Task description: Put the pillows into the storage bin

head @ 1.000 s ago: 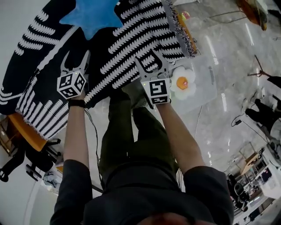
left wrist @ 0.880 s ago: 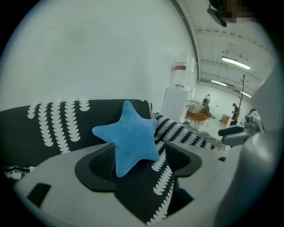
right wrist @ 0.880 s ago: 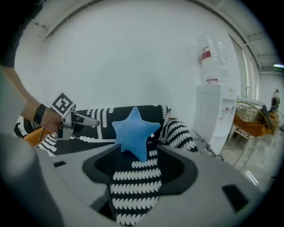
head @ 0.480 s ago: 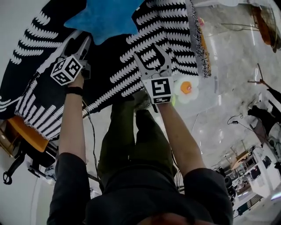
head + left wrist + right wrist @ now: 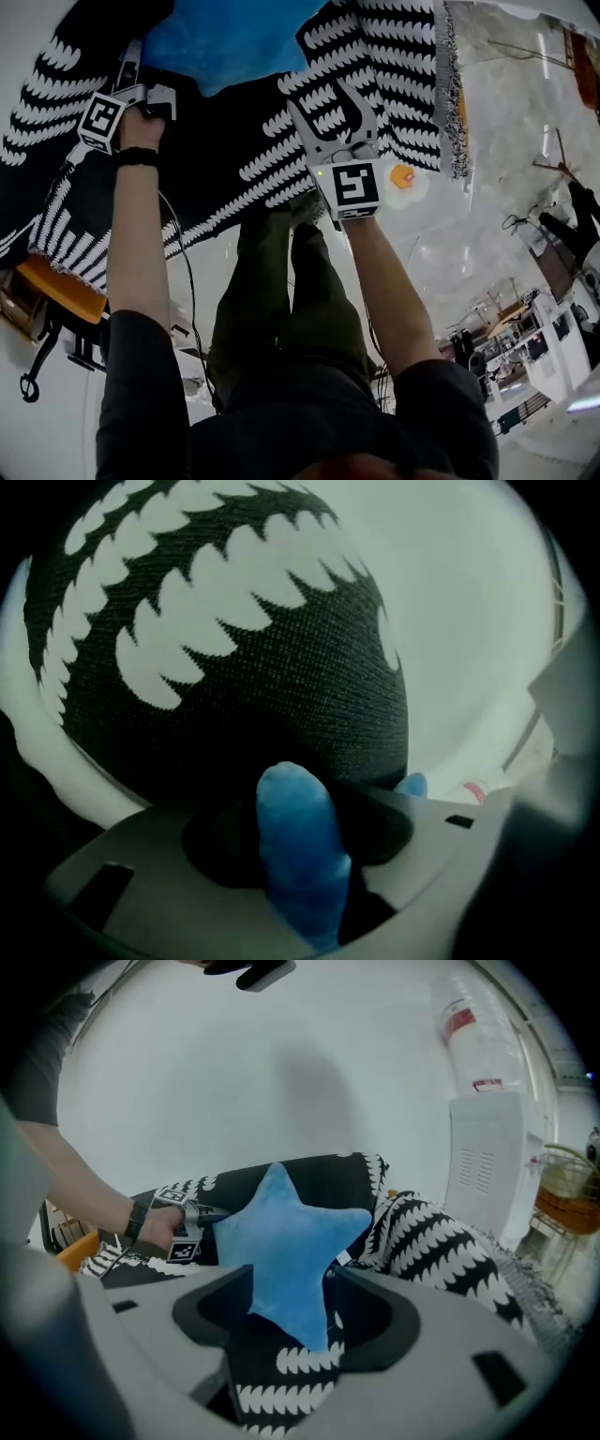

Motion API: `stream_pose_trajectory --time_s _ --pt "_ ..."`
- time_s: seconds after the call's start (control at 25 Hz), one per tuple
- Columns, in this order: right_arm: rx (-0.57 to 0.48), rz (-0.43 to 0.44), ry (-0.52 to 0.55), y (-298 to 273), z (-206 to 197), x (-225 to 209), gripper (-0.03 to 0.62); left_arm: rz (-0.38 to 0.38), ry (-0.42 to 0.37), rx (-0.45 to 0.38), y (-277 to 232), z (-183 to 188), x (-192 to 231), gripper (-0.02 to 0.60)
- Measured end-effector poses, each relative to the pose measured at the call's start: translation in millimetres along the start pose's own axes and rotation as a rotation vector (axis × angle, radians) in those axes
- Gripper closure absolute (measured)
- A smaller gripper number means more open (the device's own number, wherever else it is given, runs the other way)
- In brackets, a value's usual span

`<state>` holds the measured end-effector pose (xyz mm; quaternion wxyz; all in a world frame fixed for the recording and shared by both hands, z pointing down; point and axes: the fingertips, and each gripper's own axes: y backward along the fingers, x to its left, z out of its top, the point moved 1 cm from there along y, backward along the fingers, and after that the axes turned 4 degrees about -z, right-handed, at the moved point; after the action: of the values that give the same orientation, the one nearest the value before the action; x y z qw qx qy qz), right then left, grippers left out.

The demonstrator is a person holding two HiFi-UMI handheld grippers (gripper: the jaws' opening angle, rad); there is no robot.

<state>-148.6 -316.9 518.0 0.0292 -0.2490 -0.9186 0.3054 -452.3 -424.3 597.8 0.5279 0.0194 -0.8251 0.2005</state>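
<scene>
A blue star pillow point(image 5: 225, 42) point(image 5: 291, 1241) lies on a seat draped with a black-and-white patterned throw point(image 5: 375, 56). My left gripper point(image 5: 148, 80) point(image 5: 199, 1215) is at the star's left point. That blue tip point(image 5: 295, 841) fills the gap between its jaws, which have just been closing and are shut on it. My right gripper point(image 5: 325, 103) point(image 5: 291, 1335) hovers open over the throw, short of the star's lower point, with nothing held. A white flower pillow with an orange centre point(image 5: 405, 178) lies in a clear storage bin point(image 5: 441, 220) on the floor to the right.
The throw's fringed edge point(image 5: 452, 103) hangs beside the bin. An orange seat point(image 5: 56, 286) stands at the lower left. A water dispenser point(image 5: 483, 1162) and a wire rack point(image 5: 567, 1190) stand by the white wall to the right. Cables and gear lie on the marble floor.
My left gripper moved up and left to the star's left point, rolled over, and its jaws narrowed onto the tip. My right gripper advanced a little toward the star.
</scene>
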Motion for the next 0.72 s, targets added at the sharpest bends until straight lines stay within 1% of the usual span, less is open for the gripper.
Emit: stream_pose_trajectory --time_s 0.04,0.12,0.16,0.24,0.36,0.44,0.56,0.64,0.72 --pt "0.002 -0.003 -0.006 -1.8 -3.3 -1.3 0.336 0.001 0.005 -0.013 0.6 -1.0 3.4 0.395" --pt "0.006 -0.011 -0.021 -3.3 -9.6 -3.7 0.336 -0.002 -0.013 -0.020 1.6 -3.0 4.1 0.432" --pt "0.008 -0.016 -0.029 -3.1 -12.5 -4.2 0.336 0.003 -0.036 -0.017 1.3 -2.8 2.5 0.456" --pt "0.015 -0.026 -0.042 0.4 -18.4 -2.7 0.336 0.028 -0.102 0.004 3.9 -1.3 -0.6 0.479" --pt "0.015 -0.045 -0.052 14.7 -21.0 1.4 0.336 0.036 -0.255 0.049 18.4 -0.3 -17.1 0.506" --pt "-0.006 -0.066 -0.048 31.5 -15.5 -2.7 0.336 0.012 -0.364 0.068 25.7 -4.3 -45.7 0.510" --pt "-0.051 -0.107 -0.052 64.5 -6.8 -19.1 0.336 -0.036 -0.520 0.071 30.9 -16.8 -102.6 0.511" --pt "-0.066 -0.132 -0.059 94.0 -4.7 -32.8 0.336 -0.065 -0.620 0.073 39.7 -33.4 -143.5 0.514" --pt "-0.083 -0.164 -0.067 127.0 -3.1 -48.3 0.336 -0.116 -0.725 0.089 48.3 -57.9 -189.7 0.515"
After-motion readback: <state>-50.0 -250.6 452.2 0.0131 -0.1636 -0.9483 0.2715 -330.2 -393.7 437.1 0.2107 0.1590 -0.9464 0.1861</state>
